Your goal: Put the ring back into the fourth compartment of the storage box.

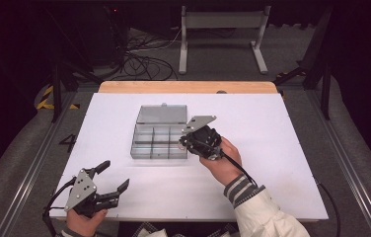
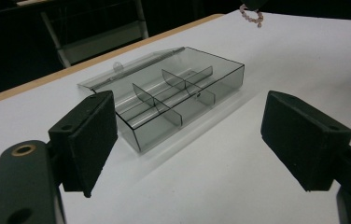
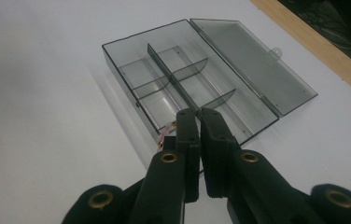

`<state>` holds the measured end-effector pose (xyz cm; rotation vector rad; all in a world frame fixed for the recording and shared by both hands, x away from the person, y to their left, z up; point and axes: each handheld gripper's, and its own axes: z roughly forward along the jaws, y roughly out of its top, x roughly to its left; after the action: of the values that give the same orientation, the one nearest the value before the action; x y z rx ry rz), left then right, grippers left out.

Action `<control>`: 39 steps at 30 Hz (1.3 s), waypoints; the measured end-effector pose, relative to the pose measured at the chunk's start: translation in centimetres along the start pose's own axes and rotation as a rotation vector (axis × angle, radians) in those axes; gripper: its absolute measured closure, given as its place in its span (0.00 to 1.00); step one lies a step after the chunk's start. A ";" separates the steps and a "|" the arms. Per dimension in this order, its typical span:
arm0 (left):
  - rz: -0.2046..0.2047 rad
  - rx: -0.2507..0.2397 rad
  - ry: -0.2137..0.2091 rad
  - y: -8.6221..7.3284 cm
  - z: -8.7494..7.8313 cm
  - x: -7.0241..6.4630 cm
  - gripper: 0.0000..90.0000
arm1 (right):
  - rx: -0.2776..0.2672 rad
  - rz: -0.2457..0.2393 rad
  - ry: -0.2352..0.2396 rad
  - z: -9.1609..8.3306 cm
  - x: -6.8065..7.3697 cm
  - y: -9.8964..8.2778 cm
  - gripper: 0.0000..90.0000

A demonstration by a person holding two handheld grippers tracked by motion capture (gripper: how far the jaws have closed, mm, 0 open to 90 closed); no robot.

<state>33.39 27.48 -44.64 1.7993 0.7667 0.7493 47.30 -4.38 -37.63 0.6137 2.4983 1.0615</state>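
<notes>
high view: one divided box (image 1: 160,138), lid open; right gripper (image 1: 185,139) clamping one bead bracelet (image 3: 165,134); left gripper (image 1: 116,178) gaping, empty.

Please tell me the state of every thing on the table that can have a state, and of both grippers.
Clear divided box: open, upright on the table; no item visible in its compartments.
Lid: folded back flat behind the box.
Beaded bracelet: pinched in the right gripper, hanging at the box's near edge.
Right gripper: shut on the bracelet, over the box's edge.
Left gripper: open, empty, away from the box.
</notes>
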 end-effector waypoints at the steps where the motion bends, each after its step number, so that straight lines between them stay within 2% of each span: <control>1: -0.001 0.000 0.001 0.0 0.0 0.0 0.21 | -0.004 0.006 0.005 0.2 0.0 0.1 0.97; 9: -0.006 0.002 0.017 -0.2 -0.6 -0.1 0.21 | -0.008 0.003 0.033 1.9 0.2 1.1 0.97; 15: -0.012 0.003 0.029 -0.3 -0.9 -0.2 0.21 | 0.003 -0.004 0.054 3.9 0.7 2.0 0.97; 26: -0.013 0.002 0.028 -0.3 -1.0 -0.2 0.21 | 0.018 0.008 0.059 6.6 1.0 3.0 0.97; 39: -0.012 0.002 0.020 -0.3 -0.9 -0.2 0.21 | 0.029 0.014 0.061 9.2 1.9 3.8 0.97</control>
<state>32.51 27.96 -44.66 1.7901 0.7910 0.7606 51.02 4.39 -41.15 0.6174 2.5700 1.0661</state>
